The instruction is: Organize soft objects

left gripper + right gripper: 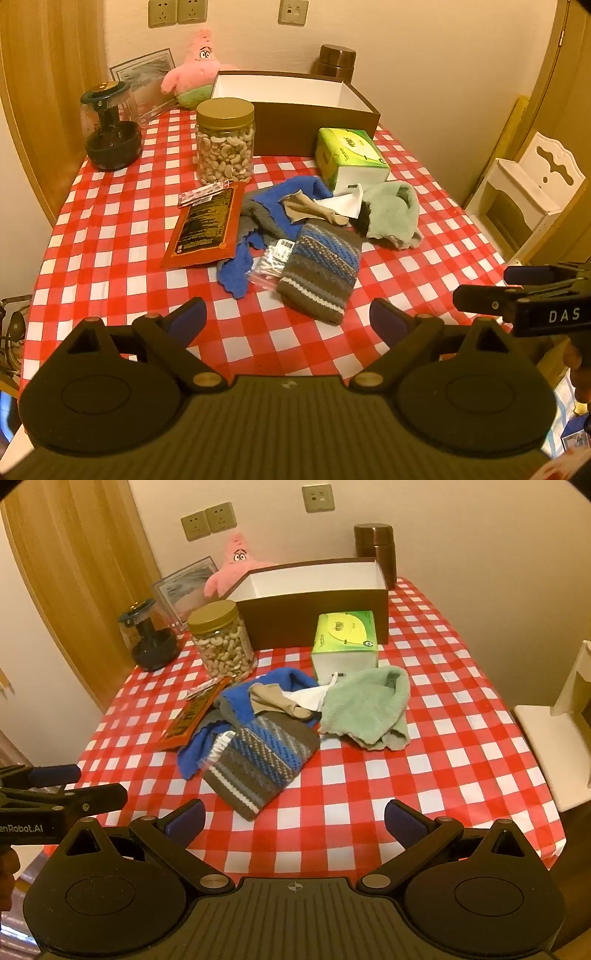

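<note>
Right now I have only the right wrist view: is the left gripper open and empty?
Observer: Yes, the left gripper is open, nothing between its fingers.
Operator: What's the clear thing at the striped knit piece?
Observer: A bag of cotton swabs, lying on the blue cloth beside it.
Operator: Is the pink plush inside the box?
Observer: No, it sits outside, behind the box's left corner.

A cream plaster wall (406, 44) with three beige wall sockets (177, 13) stands at twelve o'clock. A wooden door panel (74, 572) rises at ten o'clock, a white carved wooden cabinet (524, 192) at three, under warm yellowish light.
</note>
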`<control>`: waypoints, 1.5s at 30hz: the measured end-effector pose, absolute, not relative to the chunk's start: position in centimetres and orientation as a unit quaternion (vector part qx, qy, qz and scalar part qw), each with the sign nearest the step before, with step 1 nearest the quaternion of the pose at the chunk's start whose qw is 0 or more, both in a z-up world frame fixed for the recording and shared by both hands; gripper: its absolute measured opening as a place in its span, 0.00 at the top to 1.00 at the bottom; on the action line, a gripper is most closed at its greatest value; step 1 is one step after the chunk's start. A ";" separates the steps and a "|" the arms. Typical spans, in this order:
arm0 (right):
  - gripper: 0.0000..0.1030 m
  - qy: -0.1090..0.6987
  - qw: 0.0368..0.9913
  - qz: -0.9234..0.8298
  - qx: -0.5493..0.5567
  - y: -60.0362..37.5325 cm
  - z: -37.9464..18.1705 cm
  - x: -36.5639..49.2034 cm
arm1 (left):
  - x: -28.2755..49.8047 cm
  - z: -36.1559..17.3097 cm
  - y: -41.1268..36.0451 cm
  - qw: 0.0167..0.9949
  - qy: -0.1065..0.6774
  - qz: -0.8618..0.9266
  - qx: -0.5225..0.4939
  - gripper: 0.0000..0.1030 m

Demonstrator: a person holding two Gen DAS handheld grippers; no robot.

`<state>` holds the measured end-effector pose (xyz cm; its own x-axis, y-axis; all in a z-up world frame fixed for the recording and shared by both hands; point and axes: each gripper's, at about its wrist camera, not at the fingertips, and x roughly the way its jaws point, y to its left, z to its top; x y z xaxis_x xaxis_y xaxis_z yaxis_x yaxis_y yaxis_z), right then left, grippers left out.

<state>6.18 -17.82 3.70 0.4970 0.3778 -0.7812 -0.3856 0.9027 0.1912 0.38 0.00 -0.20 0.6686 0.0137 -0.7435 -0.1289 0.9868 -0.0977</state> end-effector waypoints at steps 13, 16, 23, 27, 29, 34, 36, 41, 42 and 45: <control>0.00 0.452 0.864 0.221 -0.004 -18.0 3.8 6.1 | -0.1 -0.2 0.5 0.911 0.403 0.041 -0.076 0.08; 0.00 0.452 0.864 0.222 -0.003 -18.0 3.7 6.2 | -0.1 -0.2 0.5 0.911 0.403 0.041 -0.076 0.08; 0.00 0.453 0.863 0.222 -0.002 -17.9 3.7 6.3 | -0.1 -0.4 1.2 0.911 0.404 0.041 -0.079 0.08; 0.00 0.453 0.863 0.221 -0.003 -17.9 3.6 6.3 | -0.1 -0.4 1.2 0.911 0.404 0.041 -0.078 0.08; 0.00 0.453 0.863 0.222 -0.002 -17.9 3.6 6.3 | -0.1 -0.4 1.2 0.911 0.404 0.041 -0.078 0.08; 0.00 0.454 0.863 0.221 -0.002 -17.8 3.6 6.3 | -0.1 -0.4 1.2 0.911 0.404 0.041 -0.078 0.08; 0.00 0.454 0.863 0.221 -0.002 -17.8 3.6 6.3 | 0.0 -0.4 1.2 0.911 0.404 0.041 -0.078 0.08; 0.00 0.454 0.863 0.221 -0.002 -17.8 3.6 6.3 | 0.0 -0.4 1.1 0.910 0.404 0.041 -0.078 0.08; 0.00 0.454 0.863 0.221 -0.002 -17.8 3.6 6.4 | 0.0 -0.4 1.2 0.910 0.404 0.041 -0.078 0.08; 0.00 0.454 0.863 0.221 -0.002 -17.8 3.6 6.3 | 0.0 -0.4 1.1 0.910 0.404 0.041 -0.078 0.08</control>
